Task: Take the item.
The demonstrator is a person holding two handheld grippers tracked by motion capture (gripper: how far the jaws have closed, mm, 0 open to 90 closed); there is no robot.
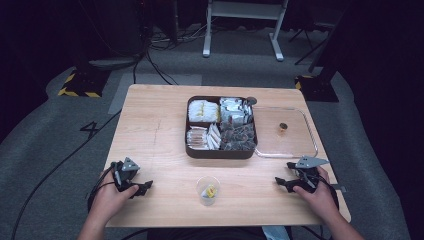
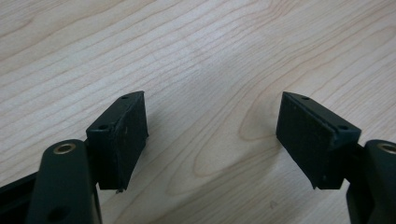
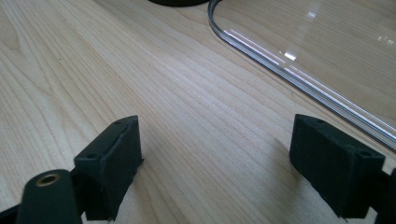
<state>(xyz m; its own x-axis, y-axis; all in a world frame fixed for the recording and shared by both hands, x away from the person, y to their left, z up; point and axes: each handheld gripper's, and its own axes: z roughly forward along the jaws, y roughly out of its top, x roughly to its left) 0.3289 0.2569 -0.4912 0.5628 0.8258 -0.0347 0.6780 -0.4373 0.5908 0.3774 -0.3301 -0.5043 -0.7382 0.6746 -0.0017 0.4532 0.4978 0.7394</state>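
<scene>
A dark brown box (image 1: 221, 150) with four compartments of wrapped snacks sits at the table's middle. Its clear lid (image 1: 287, 135) lies flat beside it on the right, and the lid's rim (image 3: 289, 74) runs across the right gripper view. A small clear cup (image 1: 208, 190) holding something yellow stands near the front edge. My left gripper (image 1: 141, 187) rests at the front left, open, with bare wood between its jaws (image 2: 212, 128). At the front right my right gripper (image 1: 283, 183) is open too, just short of the lid (image 3: 217, 144).
A small brown object (image 1: 283, 127) rests on the clear lid. The wooden table (image 1: 155, 125) has free room on its left half. Cables (image 1: 150, 60) and a white stand (image 1: 240, 20) lie on the grey floor behind the table.
</scene>
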